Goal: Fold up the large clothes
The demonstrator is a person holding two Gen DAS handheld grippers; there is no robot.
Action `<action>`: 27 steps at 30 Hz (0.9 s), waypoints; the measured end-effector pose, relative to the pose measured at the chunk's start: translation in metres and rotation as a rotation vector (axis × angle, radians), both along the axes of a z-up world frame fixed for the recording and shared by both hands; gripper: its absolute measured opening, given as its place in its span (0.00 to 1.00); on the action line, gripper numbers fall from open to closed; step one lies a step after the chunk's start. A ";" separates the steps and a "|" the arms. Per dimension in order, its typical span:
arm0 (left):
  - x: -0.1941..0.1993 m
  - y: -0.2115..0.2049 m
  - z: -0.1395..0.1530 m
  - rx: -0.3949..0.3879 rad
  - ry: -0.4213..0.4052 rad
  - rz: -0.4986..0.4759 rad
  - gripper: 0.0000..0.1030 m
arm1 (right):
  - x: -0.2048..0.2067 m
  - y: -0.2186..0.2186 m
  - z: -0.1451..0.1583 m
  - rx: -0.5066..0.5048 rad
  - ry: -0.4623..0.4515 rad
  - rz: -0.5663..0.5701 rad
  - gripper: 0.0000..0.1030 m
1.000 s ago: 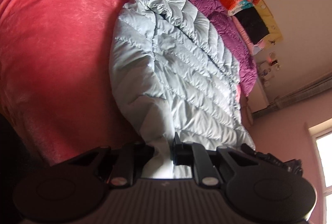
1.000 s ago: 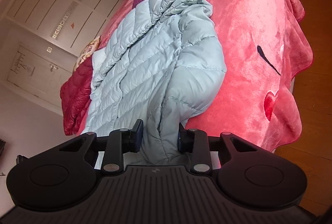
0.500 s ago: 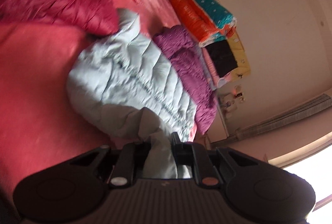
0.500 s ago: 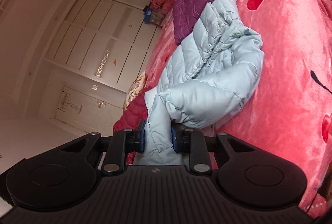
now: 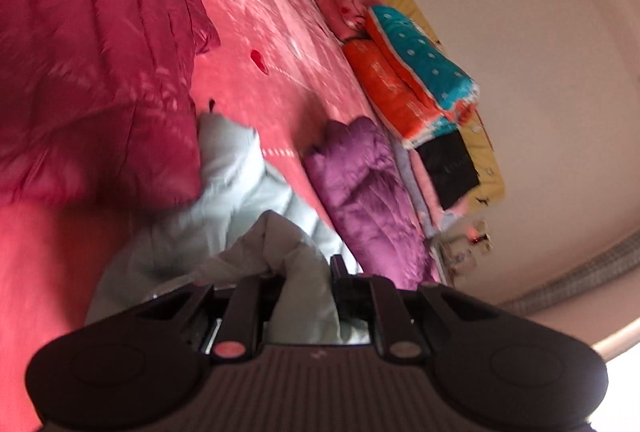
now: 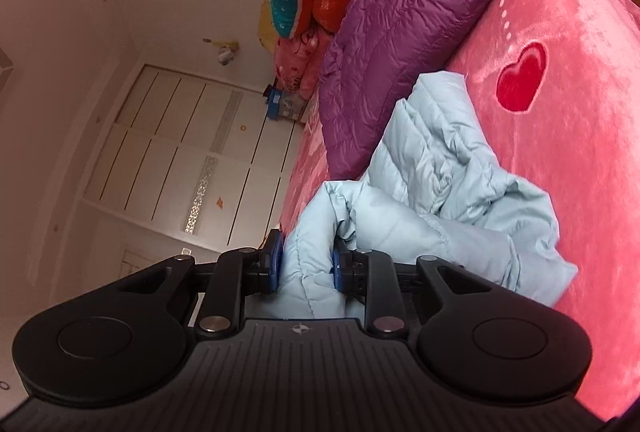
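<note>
I have both tongs clenched on the pale blue puffer jacket (image 6: 448, 192): left tongs (image 5: 306, 280) and right tongs (image 6: 308, 264) each pinch a fold. The rest bunches on the pink bed (image 6: 580, 160) toward 1 o'clock of the right tongs, beside a purple jacket (image 6: 404, 32).

A second ago we saw the pale blue puffer jacket (image 6: 440, 192) stretched long and flat across the bed (image 6: 568, 160); now it is gathered into a short, crumpled heap. Our left gripper (image 5: 306, 282) and right gripper (image 6: 306, 264) have carried its pinched edge toward the far end, so the purple jacket (image 5: 368, 184) and the crimson jacket (image 5: 92, 64) now loom much closer.
</note>
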State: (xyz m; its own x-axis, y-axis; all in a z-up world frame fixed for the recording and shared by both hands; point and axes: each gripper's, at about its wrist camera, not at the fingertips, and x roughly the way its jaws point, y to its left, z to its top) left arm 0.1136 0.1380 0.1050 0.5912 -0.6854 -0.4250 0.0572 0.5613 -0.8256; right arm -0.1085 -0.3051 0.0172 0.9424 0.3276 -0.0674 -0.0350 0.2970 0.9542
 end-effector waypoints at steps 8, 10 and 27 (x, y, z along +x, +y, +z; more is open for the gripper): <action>0.057 -0.025 -0.016 0.049 0.026 0.042 0.11 | 0.055 -0.022 -0.028 0.102 0.024 -0.074 0.29; 0.065 -0.028 -0.017 0.063 0.026 0.046 0.17 | 0.065 -0.025 -0.033 0.114 0.035 -0.085 0.32; 0.059 -0.020 0.033 0.180 -0.225 0.106 0.74 | 0.081 -0.035 -0.017 0.054 -0.080 -0.163 1.00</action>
